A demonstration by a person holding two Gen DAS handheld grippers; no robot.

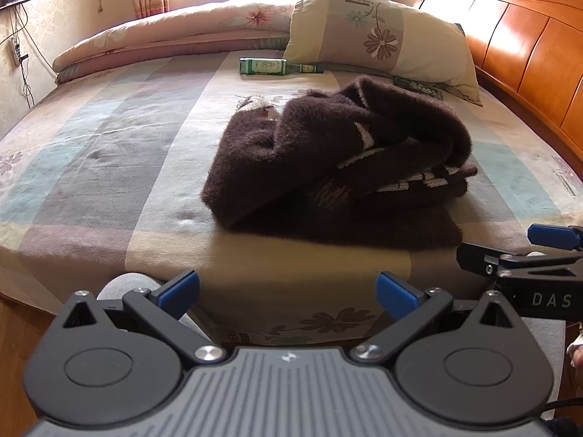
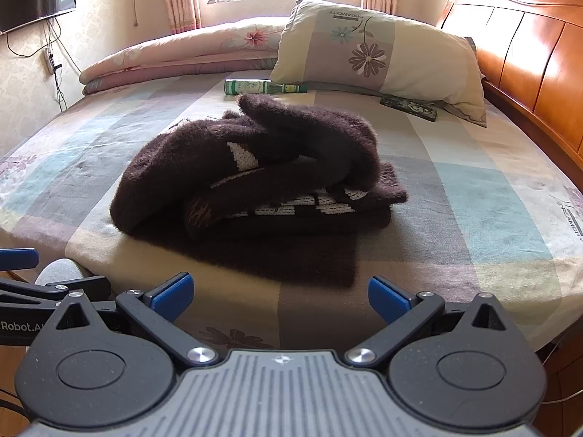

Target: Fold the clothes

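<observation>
**Sweater bunched on the bed, both grippers empty**

Nearest you, your left gripper [image 1: 288,293] and right gripper [image 2: 278,296] hang over the bed's near edge, jaws spread fully wide with nothing between them. Beyond them the brown sweater [image 2: 255,178] lies heaped mid-bed on the striped sheet [image 1: 109,153], one part draped over the rest. Pinch that thick pile blind and you'll likely catch several layers at once, dragging the whole heap. Farther back, a green bottle [image 1: 277,66] and a remote [image 2: 410,107] lie before the pillow [image 1: 379,36]; a wide spread could knock them.
</observation>
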